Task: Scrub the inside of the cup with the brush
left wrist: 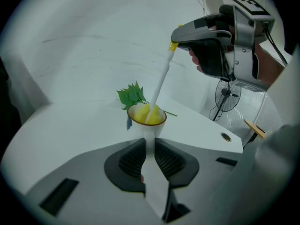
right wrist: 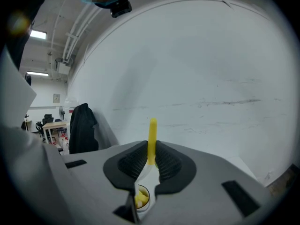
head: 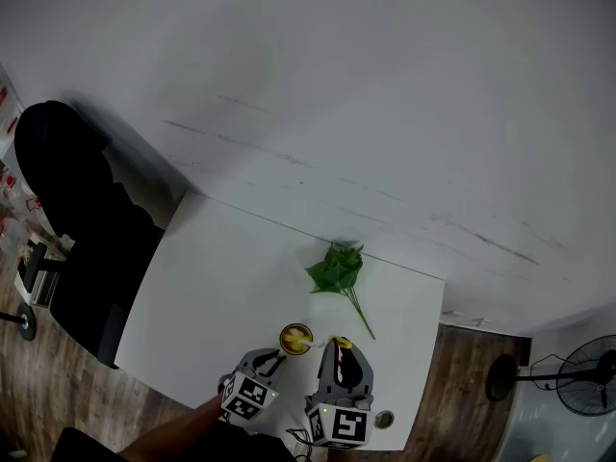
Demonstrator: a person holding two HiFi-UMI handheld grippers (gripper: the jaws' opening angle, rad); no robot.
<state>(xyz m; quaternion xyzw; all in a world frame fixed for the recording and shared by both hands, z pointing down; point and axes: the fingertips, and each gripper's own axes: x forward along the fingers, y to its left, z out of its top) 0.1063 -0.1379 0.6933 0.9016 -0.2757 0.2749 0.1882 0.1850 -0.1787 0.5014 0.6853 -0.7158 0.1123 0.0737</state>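
A white cup [head: 296, 339] with a brown rim stands near the front edge of the white table [head: 221, 277]. In the left gripper view the cup [left wrist: 149, 129] sits just past my left gripper [left wrist: 150, 146], whose pads are shut on a white part of it, likely the handle. The brush [left wrist: 161, 81] has a white stem and a yellow foam head [left wrist: 150, 114] down inside the cup. My right gripper [left wrist: 180, 35] is shut on the stem's yellow top end from above. In the right gripper view the brush [right wrist: 152, 139] rises between the pads of that gripper [right wrist: 151, 162], with the cup [right wrist: 140, 198] below.
A green leafy sprig [head: 337, 269] lies behind the cup near the wall. At the table's left stands a black chair draped with a dark jacket [head: 77, 210]. A cable hole [head: 384, 419] marks the table's front right corner, and a floor fan [head: 587, 373] stands beyond.
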